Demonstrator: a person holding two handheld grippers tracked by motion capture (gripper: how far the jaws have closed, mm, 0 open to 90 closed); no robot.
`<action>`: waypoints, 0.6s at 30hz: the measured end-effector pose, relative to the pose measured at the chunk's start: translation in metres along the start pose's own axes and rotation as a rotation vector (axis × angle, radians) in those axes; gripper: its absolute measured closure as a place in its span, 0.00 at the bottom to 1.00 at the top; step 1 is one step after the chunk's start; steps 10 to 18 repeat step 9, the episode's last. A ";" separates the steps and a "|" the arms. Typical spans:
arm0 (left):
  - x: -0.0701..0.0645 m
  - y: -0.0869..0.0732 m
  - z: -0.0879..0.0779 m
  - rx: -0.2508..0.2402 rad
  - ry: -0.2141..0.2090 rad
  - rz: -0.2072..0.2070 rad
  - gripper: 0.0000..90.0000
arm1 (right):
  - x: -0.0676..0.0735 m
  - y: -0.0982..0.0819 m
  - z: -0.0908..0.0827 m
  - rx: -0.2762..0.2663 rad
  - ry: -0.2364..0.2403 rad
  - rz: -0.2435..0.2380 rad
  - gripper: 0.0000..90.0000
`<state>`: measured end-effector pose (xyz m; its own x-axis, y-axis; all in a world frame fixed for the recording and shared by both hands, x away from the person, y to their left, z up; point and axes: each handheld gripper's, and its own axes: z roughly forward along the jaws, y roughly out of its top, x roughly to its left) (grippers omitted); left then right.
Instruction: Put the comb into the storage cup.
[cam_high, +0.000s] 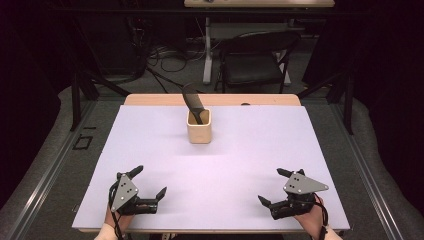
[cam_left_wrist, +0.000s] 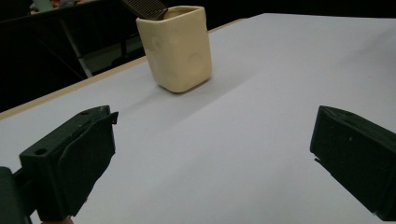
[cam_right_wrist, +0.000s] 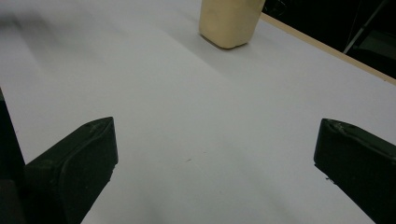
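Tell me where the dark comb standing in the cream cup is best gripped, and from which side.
Probably the comb is best gripped on the flat upper part that sticks out above the cream cup, coming from above and from the near side. It leans up and toward the table's far left, so the free end is exposed, while its lower end sits inside the cup. Both grippers rest near the front edge, jaws open.

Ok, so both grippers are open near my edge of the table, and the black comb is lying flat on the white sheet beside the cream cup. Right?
Not quite. The black comb is not flat on the sheet: it stands inside the cream cup, leaning out over its rim, as the high view shows. The rest holds: left gripper and right gripper are open near your edge of the white sheet.
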<state>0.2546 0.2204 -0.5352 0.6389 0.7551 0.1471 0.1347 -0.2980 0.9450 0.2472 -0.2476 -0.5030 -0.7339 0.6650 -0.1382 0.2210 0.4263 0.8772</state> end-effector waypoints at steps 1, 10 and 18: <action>0.000 0.000 0.000 -0.001 0.000 -0.001 0.00 | 0.000 0.000 0.000 0.000 0.000 -0.001 0.00; 0.000 0.000 0.000 0.002 0.003 0.000 0.00 | -0.001 0.000 -0.002 -0.004 -0.003 -0.001 0.00; 0.000 0.000 0.000 0.002 0.003 0.000 0.00 | -0.001 0.000 -0.002 -0.004 -0.003 -0.001 0.00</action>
